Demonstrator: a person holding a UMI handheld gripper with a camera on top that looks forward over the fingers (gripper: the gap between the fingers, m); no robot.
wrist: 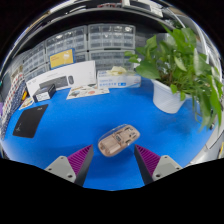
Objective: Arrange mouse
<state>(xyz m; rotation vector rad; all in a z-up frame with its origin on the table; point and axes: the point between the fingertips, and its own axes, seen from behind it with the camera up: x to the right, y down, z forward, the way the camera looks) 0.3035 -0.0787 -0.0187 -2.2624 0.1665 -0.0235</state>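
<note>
A translucent beige computer mouse (118, 140) lies on the blue table mat (90, 120), angled with one end pointing toward the back right. It sits just ahead of my gripper (114, 158), roughly between the two fingertips, with blue mat showing on either side. The fingers (80, 159) with their magenta pads stand wide apart and do not touch the mouse. My gripper is open.
A potted green plant in a white pot (170, 95) stands at the right. A black mouse pad or notebook (28, 121) lies at the left. Papers (86, 91), a white box (62, 76) and shelving with bins (100, 40) line the back.
</note>
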